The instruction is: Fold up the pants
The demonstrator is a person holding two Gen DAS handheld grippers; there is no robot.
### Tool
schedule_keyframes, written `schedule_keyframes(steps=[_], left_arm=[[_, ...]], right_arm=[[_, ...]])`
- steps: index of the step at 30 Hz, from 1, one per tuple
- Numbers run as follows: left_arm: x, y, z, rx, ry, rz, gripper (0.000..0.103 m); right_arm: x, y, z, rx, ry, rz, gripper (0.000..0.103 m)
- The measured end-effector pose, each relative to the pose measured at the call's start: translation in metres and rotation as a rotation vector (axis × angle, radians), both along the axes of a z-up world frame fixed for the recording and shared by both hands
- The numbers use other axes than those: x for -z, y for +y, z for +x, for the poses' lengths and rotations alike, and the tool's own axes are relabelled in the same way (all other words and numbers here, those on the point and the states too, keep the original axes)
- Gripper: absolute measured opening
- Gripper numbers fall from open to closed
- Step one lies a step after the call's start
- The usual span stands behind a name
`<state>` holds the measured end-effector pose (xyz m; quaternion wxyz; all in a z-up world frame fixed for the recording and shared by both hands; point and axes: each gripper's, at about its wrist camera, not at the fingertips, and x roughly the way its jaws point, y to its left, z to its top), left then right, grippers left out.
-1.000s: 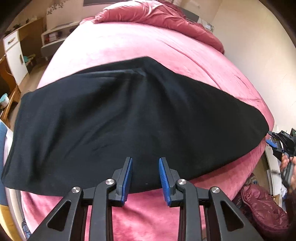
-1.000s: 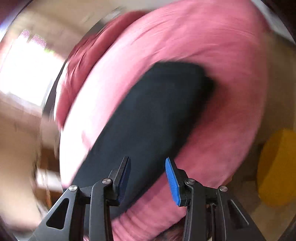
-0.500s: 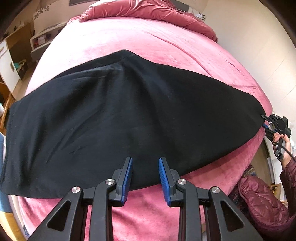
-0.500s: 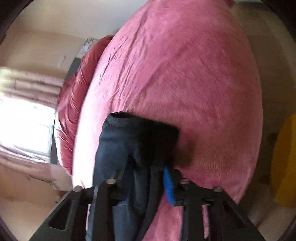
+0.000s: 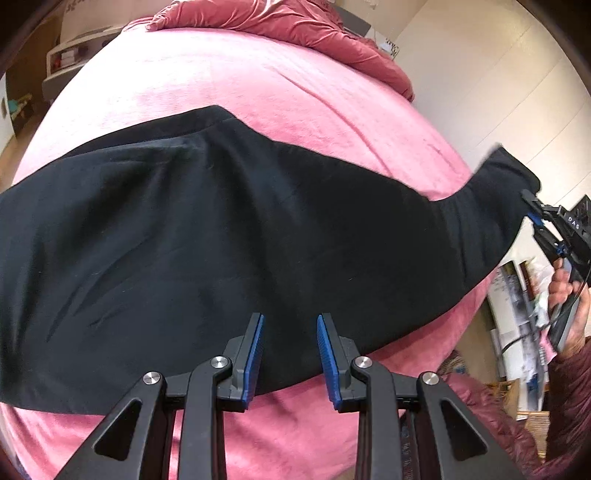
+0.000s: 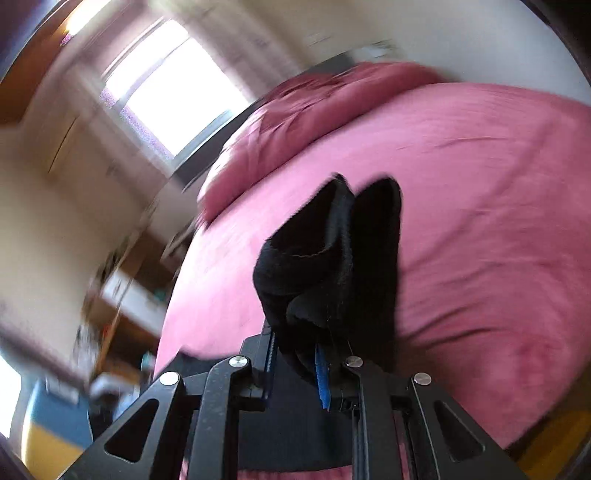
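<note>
Black pants (image 5: 221, 240) lie spread across a pink bed (image 5: 258, 92). My left gripper (image 5: 290, 317) hovers open over their near edge, nothing between its blue pads. At the right edge my right gripper (image 5: 530, 206), held by a hand (image 5: 565, 291), has the leg end lifted off the bed. In the blurred right wrist view, the bunched black hem (image 6: 325, 258) sits between the pads of the right gripper (image 6: 295, 343). Its jaws are closing on the cloth.
A crumpled dark pink quilt (image 5: 295, 26) lies at the head of the bed. A low shelf (image 5: 74, 55) stands at the far left and a rack of papers (image 5: 517, 295) at the right. A bright window (image 6: 173, 85) is beyond the bed.
My right gripper closed on the leg end of the pants and raised it off the bed while rolling. The left gripper slid slightly along the near edge, still open.
</note>
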<state>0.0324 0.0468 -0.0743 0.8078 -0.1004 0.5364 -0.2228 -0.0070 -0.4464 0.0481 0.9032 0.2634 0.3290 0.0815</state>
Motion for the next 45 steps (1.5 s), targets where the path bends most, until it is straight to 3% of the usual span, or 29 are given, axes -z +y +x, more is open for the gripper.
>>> schedule_keyframes(steps=[4, 10, 17, 21, 24, 28, 30, 32, 37, 42, 45], left_arm=[[-0.001, 0.003, 0.003, 0.004, 0.003, -0.035, 0.029], [-0.009, 0.015, 0.007, -0.015, 0.018, -0.112, 0.029], [-0.005, 0.035, 0.013, -0.067, 0.061, -0.232, 0.029], [-0.007, 0.04, 0.024, -0.08, 0.073, -0.29, 0.033], [-0.007, 0.04, 0.036, -0.091, 0.107, -0.343, 0.055], [-0.004, 0.034, 0.058, -0.101, 0.166, -0.393, 0.064], [-0.001, 0.027, 0.068, -0.091, 0.193, -0.409, 0.068], [0.001, 0.021, 0.076, -0.086, 0.21, -0.392, 0.07], [0.007, 0.002, 0.089, -0.052, 0.232, -0.308, 0.07], [0.015, -0.019, 0.084, -0.004, 0.27, -0.248, 0.068], [0.016, -0.03, 0.083, 0.023, 0.259, -0.18, 0.035]], right_arm=[[0.015, 0.08, 0.029, -0.163, 0.068, -0.082, 0.018], [0.066, 0.193, 0.064, -0.39, 0.198, -0.183, 0.017], [0.119, 0.249, 0.078, -0.508, 0.284, -0.279, 0.017], [0.133, 0.256, 0.069, -0.533, 0.29, -0.325, 0.017], [0.134, 0.264, 0.069, -0.55, 0.27, -0.367, 0.019], [0.125, 0.269, 0.059, -0.583, 0.22, -0.407, 0.025], [0.121, 0.265, 0.054, -0.607, 0.212, -0.341, 0.053], [0.115, 0.259, 0.05, -0.612, 0.201, -0.296, 0.066], [0.099, 0.225, 0.029, -0.556, 0.194, -0.299, 0.066], [0.087, 0.149, 0.002, -0.36, 0.233, -0.275, 0.066], [0.093, 0.105, -0.014, -0.22, 0.29, -0.273, 0.066]])
